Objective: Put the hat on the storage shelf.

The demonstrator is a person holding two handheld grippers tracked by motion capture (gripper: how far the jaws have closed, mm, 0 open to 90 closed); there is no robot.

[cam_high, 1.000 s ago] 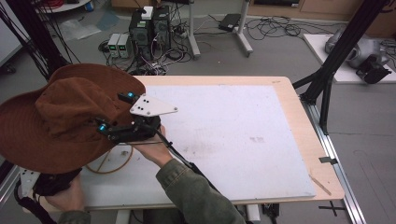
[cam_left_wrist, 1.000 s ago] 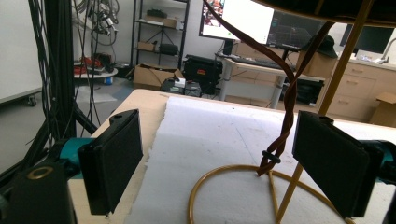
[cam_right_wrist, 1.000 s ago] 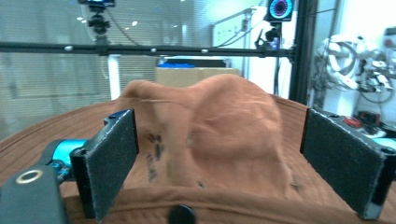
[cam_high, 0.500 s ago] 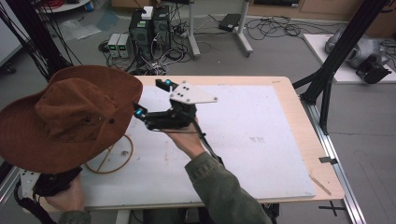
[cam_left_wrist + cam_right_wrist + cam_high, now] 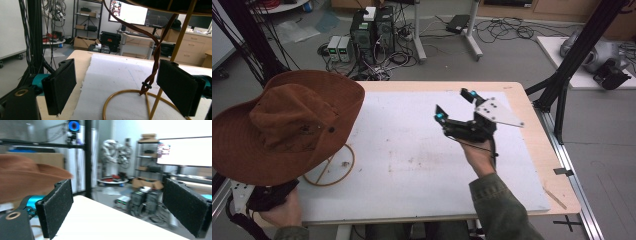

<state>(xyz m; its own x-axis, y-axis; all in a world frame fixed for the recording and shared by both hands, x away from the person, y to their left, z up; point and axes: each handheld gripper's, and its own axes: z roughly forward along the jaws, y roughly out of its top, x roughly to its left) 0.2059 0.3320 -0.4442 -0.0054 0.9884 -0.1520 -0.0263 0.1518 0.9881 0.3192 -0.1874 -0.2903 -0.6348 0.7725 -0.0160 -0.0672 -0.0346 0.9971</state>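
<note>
From the high view: brown hat (image 5: 282, 125) perched on a gold wire stand (image 5: 329, 167) at the table's left edge, brim overhanging the white mat (image 5: 412, 155), apparently hung there so the crown keeps its shape. Right gripper (image 5: 454, 103) held up over the mat's right half, well apart from the hat, jaws spread and empty, wrist cocked so the jaws aim toward the far left; forearm rising from the bottom edge in an olive sleeve (image 5: 499, 210). Left hand (image 5: 282, 207) low at the near left corner, just under the brim, wrapped round its gripper. From the left gripper view: left gripper (image 5: 123, 86) level with the tabletop, jaws wide and holding nothing, the stand's ring base and slanted rod just ahead between them, a brown chin cord (image 5: 155, 57) dangling from the hat; probably poised to steady the stand. From the right gripper view: jaws parted, nothing between them, hat blurred at far left, room beyond.
</note>
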